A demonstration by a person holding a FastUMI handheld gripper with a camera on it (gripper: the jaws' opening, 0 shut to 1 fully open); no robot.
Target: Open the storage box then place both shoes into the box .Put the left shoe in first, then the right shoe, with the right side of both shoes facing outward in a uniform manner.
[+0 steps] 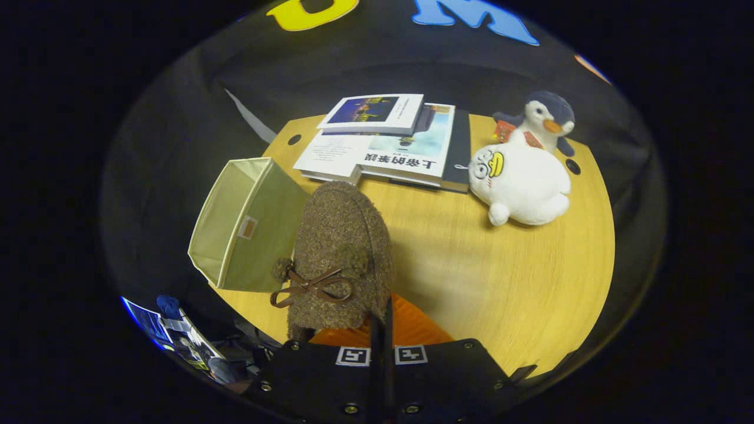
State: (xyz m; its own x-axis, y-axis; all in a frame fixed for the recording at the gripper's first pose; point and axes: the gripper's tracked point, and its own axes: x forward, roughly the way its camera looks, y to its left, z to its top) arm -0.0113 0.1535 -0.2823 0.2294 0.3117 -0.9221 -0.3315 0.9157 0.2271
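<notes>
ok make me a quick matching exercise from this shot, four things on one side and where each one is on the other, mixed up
Things:
1. brown shoe
2. storage box
3. white duck plush
4. penguin plush

Places:
A. behind the white duck plush, near the table's far edge
B. at the table's edge, beside the shoe, its opening turned away from the shoe
C. held in the gripper, toe pointing away
D. next to the books, in front of the penguin

Pairs: 1-C, 2-B, 3-D, 4-A

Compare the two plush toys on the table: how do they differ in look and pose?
The white duck plush is larger, all white with a yellow bill, and lies flat. The penguin plush behind it is smaller, dark-capped with an orange beak, and sits upright. Both rest on the wooden table, touching.
</notes>
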